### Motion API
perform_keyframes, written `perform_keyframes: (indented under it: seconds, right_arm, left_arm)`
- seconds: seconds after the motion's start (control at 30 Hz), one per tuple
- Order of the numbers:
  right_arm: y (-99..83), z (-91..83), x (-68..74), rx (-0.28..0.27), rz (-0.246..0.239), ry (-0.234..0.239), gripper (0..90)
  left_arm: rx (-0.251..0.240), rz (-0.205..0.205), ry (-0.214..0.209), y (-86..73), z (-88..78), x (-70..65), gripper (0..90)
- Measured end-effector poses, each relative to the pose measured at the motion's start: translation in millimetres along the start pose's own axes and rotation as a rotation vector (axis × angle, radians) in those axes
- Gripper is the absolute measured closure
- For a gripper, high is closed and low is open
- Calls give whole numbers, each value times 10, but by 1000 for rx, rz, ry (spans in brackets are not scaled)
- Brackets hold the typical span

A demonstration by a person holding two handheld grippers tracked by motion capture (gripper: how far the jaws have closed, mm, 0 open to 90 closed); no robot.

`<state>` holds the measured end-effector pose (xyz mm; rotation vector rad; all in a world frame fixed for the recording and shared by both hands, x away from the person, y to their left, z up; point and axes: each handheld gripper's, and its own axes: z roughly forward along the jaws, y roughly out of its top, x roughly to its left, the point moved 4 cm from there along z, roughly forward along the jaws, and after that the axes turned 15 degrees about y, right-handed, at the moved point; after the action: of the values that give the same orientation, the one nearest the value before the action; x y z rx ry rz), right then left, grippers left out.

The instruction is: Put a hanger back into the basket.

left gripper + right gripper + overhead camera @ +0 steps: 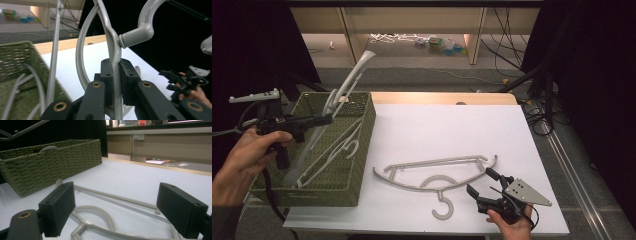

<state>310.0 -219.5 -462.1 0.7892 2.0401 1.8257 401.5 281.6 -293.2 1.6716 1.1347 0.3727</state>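
lab: black curtains (247,45), floor cables (507,55)

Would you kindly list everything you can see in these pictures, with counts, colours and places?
Basket: one, green woven, left side of the table.
Hanger in the basket: at least one, grey, lying inside; exact count unclear.
Held hanger: one, grey, raised over the basket, tilted, clamped near its hook.
Hanger on the table: one, grey, flat on the white top, near the front.
Table: one, white top with wooden far edge.
Clutter on the floor: several small coloured items and cables, beyond the table.
Left hand-held gripper: black, shut on the held hanger.
Right hand-held gripper: black, open, beside the hanger on the table.
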Motion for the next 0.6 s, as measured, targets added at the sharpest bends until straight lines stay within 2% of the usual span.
perform_keyframes:
  seconds: [0.2,0.27,0.43,0.53,0.57,0.6]
  right_arm:
    - [-1,0,8,9,7,3,160]
    - [0,12,6,-5,4,13,160]
    - [-1,7,10,5,3,15,160]
    - [-1,15,9,-4,2,17,160]
    - [-2,15,9,-3,4,18,160]
    - [-2,17,9,-4,3,17,160]
  left_arm:
    - [39,34,47,-7,-9,168,817]
    - [54,40,54,-17,-1,215,817]
    - [92,58,73,-70,8,355,817]
    - [107,54,87,-105,-3,427,817]
    - [105,47,76,-114,-1,451,817]
    - [105,44,87,-121,-5,475,817]
